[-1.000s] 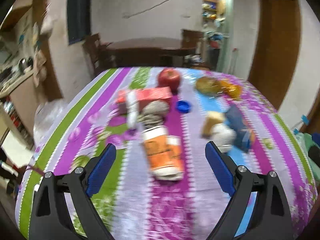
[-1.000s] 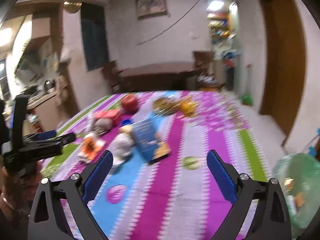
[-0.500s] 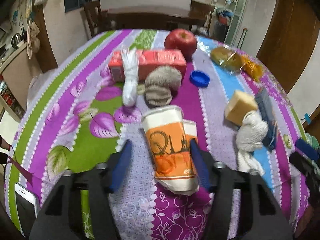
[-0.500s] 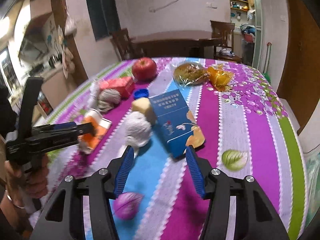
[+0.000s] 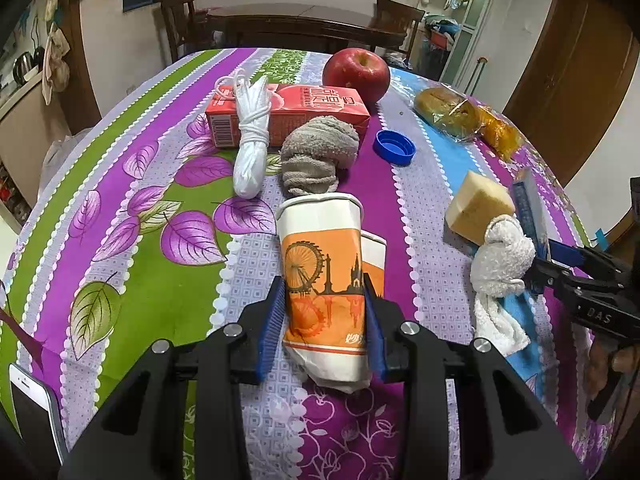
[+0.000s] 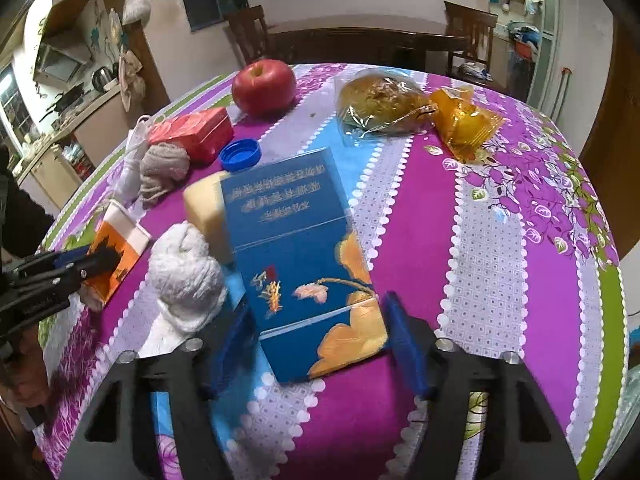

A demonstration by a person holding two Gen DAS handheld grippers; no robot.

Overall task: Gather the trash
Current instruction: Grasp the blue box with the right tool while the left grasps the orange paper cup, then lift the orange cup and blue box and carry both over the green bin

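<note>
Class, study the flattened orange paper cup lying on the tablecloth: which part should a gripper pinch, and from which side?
Pinch the orange paper cup across its two long creased edges near the base, coming from the base end; lying flat, it offers those parallel sides.

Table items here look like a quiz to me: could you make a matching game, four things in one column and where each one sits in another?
Things:
1. paper cup
2. blue box
3. blue bottle cap
4. white cord bundle

Places:
A. lying across the red carton
B. between the left gripper fingers
C. on the tablecloth near the apple
D. between the right gripper fingers

Pairs: 1-B, 2-D, 3-C, 4-A
</note>
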